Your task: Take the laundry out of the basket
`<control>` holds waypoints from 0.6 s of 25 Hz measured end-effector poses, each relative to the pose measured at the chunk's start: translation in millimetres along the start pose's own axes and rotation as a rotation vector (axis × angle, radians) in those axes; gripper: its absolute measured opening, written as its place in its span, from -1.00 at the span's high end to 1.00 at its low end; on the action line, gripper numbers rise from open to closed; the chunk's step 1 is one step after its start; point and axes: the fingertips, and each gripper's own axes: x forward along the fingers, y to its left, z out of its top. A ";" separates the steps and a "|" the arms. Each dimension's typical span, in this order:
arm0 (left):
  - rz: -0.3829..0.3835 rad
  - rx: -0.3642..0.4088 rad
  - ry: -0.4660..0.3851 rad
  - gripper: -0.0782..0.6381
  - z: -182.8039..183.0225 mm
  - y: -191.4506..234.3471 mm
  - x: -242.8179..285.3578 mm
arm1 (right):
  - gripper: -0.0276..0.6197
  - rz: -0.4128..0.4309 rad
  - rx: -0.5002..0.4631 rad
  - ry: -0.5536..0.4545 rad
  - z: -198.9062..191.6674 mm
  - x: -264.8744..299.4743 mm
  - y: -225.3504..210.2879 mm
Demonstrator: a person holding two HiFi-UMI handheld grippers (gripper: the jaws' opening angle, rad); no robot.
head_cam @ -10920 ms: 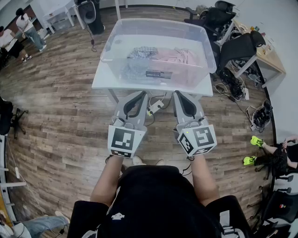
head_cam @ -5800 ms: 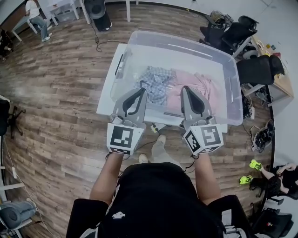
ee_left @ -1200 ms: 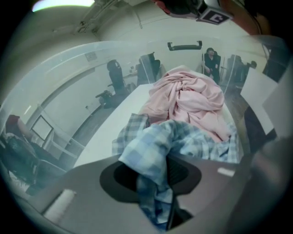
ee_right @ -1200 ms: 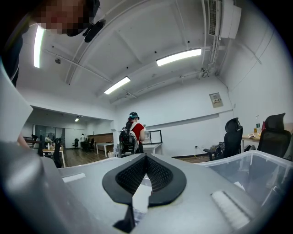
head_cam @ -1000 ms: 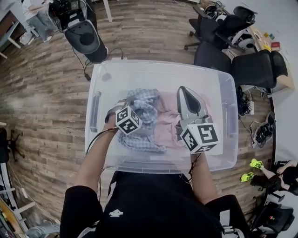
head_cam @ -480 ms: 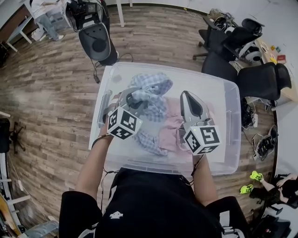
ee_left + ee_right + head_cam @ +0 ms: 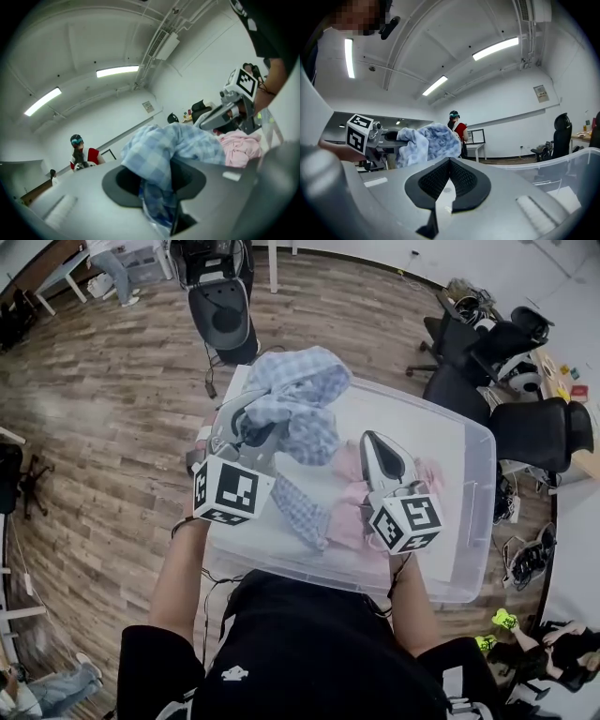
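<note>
A clear plastic basket (image 7: 472,486) stands on a white table. My left gripper (image 7: 249,424) is shut on a blue plaid shirt (image 7: 302,396), which hangs bunched above the basket's far left corner, one end trailing down inside. In the left gripper view the shirt (image 7: 174,149) fills the gap between the jaws of that gripper (image 7: 159,182). A pink garment (image 7: 349,517) lies in the basket. My right gripper (image 7: 373,440) hovers over the pink garment, shut and empty. In the right gripper view its jaws (image 7: 449,180) meet with nothing between them.
Black office chairs (image 7: 489,351) crowd the right side. A black machine on a base (image 7: 226,313) stands just beyond the table. A person in red (image 7: 457,130) stands far off by a desk. Wooden floor (image 7: 103,427) surrounds the table.
My left gripper has lifted the plaid shirt up out of the basket and carried it toward the far left. My right gripper has stayed shut over the pink garment.
</note>
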 end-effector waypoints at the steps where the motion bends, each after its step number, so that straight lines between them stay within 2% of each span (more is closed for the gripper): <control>1: 0.027 -0.007 -0.004 0.40 -0.2 8.6 -6.7 | 0.91 0.023 -0.004 0.009 -1.8 4.0 7.1; 8: 0.179 -0.025 0.000 0.40 -15.2 61.3 -54.9 | 0.91 0.199 -0.025 0.110 -25.9 37.1 65.1; 10: 0.223 -0.033 0.013 0.40 -22.0 74.9 -71.5 | 0.62 0.266 -0.035 0.147 -37.3 47.1 85.5; 15: 0.314 -0.052 0.051 0.40 -42.5 100.3 -109.6 | 0.40 0.417 -0.093 0.268 -81.6 63.3 130.9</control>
